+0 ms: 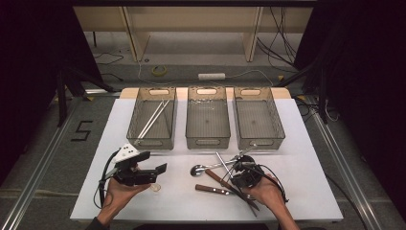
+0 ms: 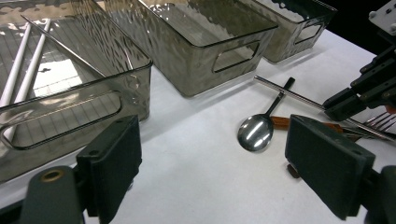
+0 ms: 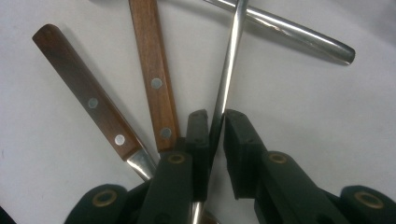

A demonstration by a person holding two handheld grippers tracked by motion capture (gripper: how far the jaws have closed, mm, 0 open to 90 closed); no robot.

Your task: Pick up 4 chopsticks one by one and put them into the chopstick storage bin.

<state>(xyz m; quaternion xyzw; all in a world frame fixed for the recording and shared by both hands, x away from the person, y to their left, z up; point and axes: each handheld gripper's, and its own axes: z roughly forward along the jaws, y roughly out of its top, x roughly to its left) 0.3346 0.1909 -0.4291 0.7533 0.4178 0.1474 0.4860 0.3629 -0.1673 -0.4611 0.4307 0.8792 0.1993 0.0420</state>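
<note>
Cutlery is being sorted at a white table [image 1: 297, 143], and a pile of it lies loose beneath the right tool [image 1: 238, 166]. In the right gripper view, a slim steel handle [image 3: 227, 70] runs up between the two black jaws, which stand nearly together around it. The left pad seems to touch the metal, while a sliver of gap is seen at the right pad, so the pinch is judged not quite made. The handle is taken near its lower part, probably so it can be lifted free of the pile. Just left of this tool lie two wooden-handled knives [image 3: 154, 74], fanned apart; a second steel handle [image 3: 299, 35] crosses beyond the jaw tips.

The left tool [image 1: 158, 172] is held level, off to the side of the pile, jaws spread wide with nothing between them, apparently waiting its turn. Ahead of it, a spoon [image 2: 255, 132] rests bowl-up on the table. Farther ahead stand three clear bins: the left bin [image 2: 135, 74] holds two white chopsticks [image 2: 21, 65], suggesting one kind of utensil per bin. The middle bin [image 2: 196, 74] and far bin [image 2: 299, 37] appear empty.
</note>
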